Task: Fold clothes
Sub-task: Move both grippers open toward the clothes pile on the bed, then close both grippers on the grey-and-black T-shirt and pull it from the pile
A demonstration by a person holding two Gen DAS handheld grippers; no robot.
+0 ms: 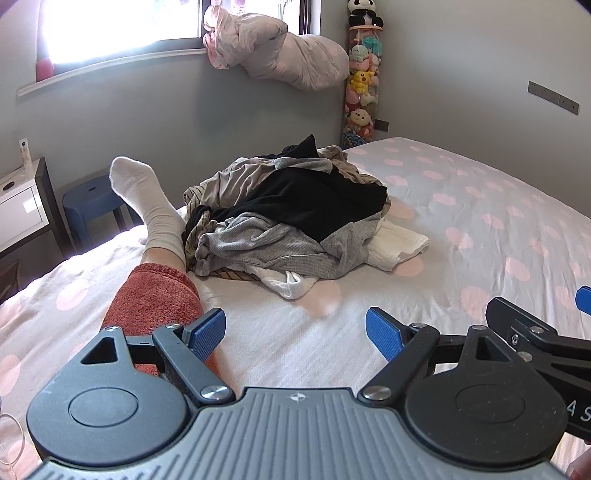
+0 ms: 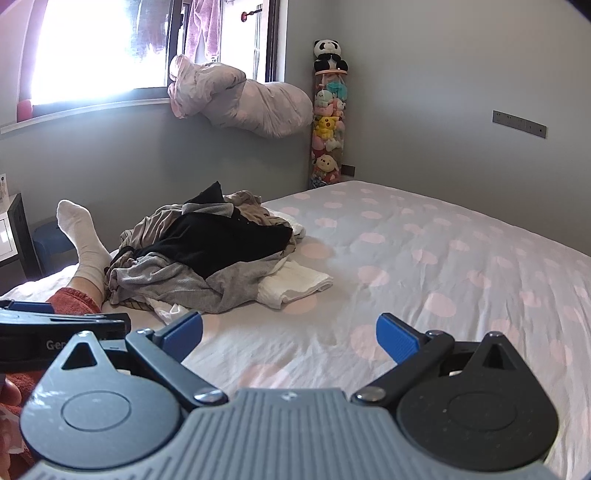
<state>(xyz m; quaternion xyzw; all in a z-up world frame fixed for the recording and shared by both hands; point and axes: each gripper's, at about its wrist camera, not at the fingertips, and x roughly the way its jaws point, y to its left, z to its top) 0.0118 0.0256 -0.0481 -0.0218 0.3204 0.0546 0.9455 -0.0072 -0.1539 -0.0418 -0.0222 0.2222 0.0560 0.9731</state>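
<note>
A tall clear tube [image 1: 364, 85] is standing in the room's corner and is holding stacked plush toys: a yellow one, pink ones, a teal one near the top, with a panda plush [image 1: 364, 13] sitting on its lid. A bundled pink duvet [image 1: 280, 55] is resting on the windowsill.

The pile of clothes [image 1: 291, 218] is lying on the bed sheet [image 1: 480, 206], a white sheet with pale pink dots, well ahead of both grippers and touching neither. It is looking crumpled and unfolded: a black garment [image 1: 314, 199] is draping across the top, a grey ribbed garment [image 1: 266, 247] is spilling down the near side, beige fabric is showing at the back, and white folded cloth [image 1: 402, 243] is poking out at the pile's right edge. The heap is spreading wider than deep, its long axis running roughly left to right across the bed; no single garment's direction is readable.

Just left of the pile, a leg in a white sock [image 1: 147, 199] and rust-red trousers is lying on the sheet, the sock almost touching the clothes.

The left gripper [image 1: 295, 332] is hovering over bare sheet with its blue pads spread wide and nothing between them. The right gripper [image 2: 290, 336] is likewise hovering with pads wide apart and holding nothing, just beside the left one.
</note>
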